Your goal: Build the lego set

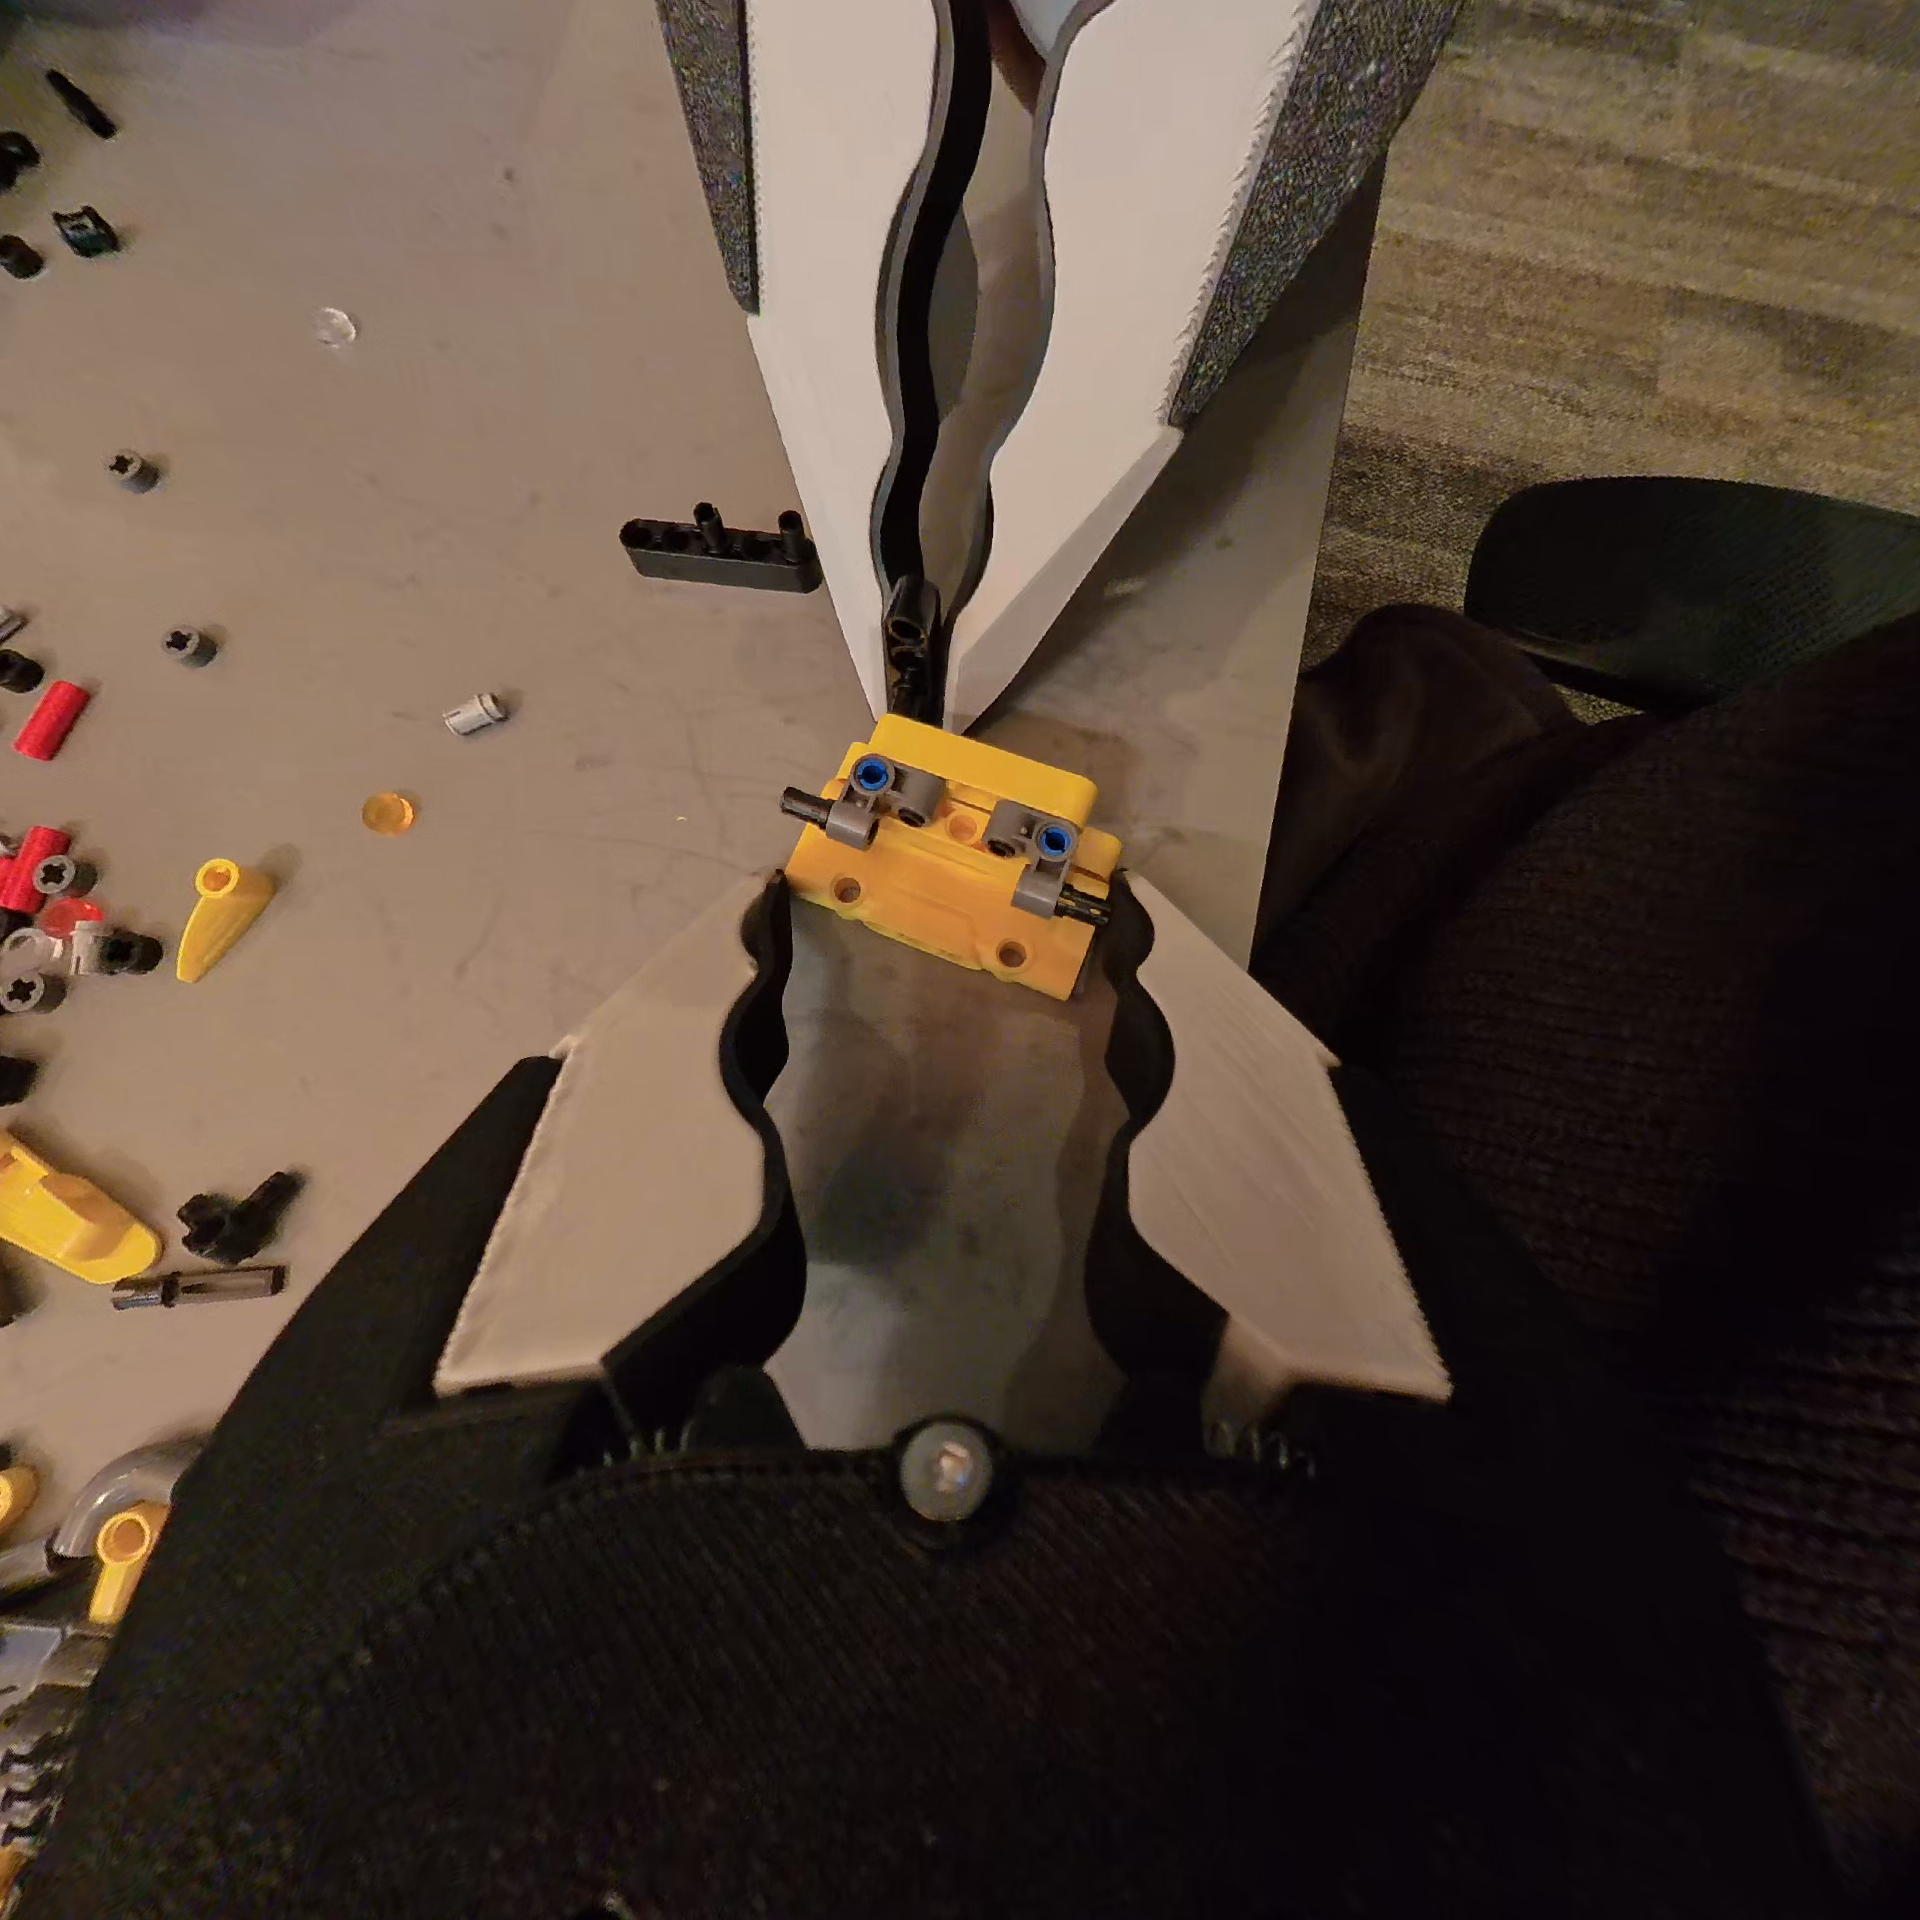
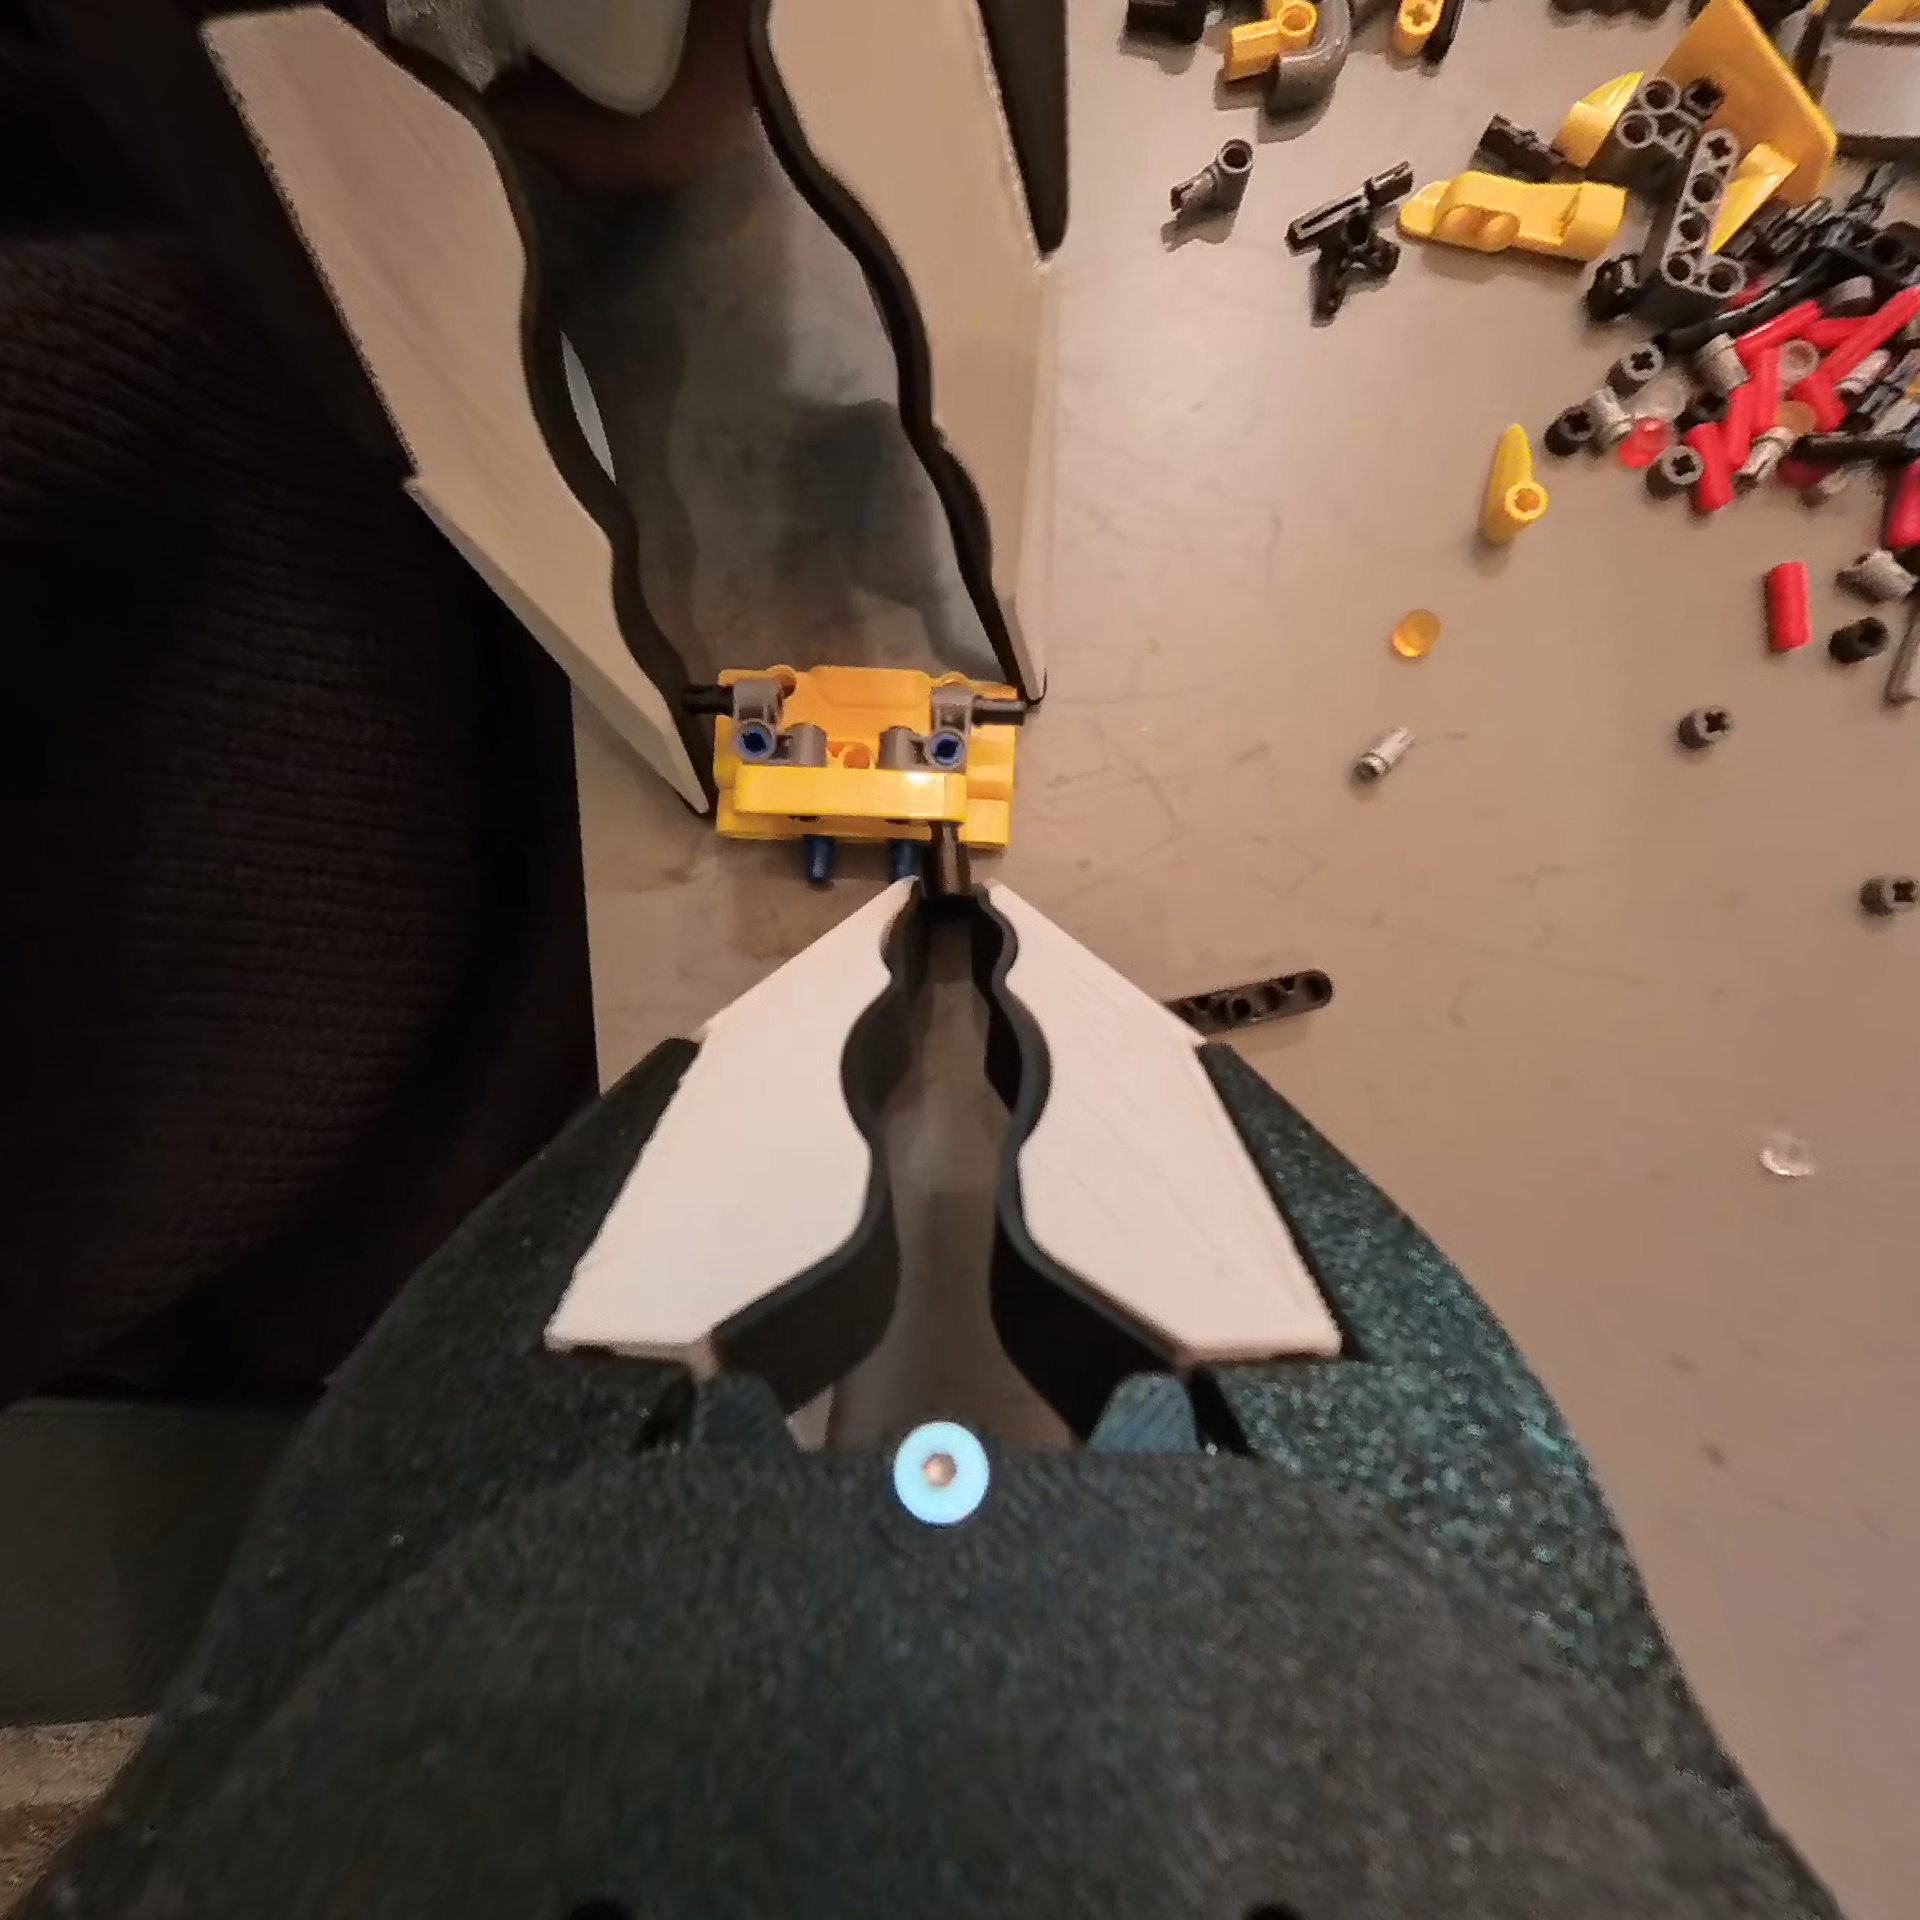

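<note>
A yellow block assembly with two grey connectors and blue pins sits just above the grey table. My left gripper is shut on it, one fingertip on each side. My right gripper comes in from the far side and is shut on a small black connector piece, whose end touches the assembly's back edge. In the right wrist view, my right gripper pinches the black piece against the yellow assembly, and the left gripper holds the assembly from beyond.
A black beam with pins lies beside the right gripper. Loose red, yellow, black and grey parts are scattered to the left and piled at the upper right. The table edge is close, with a person's dark-clothed leg beyond. Less than 4 cm separates the two grippers' tips.
</note>
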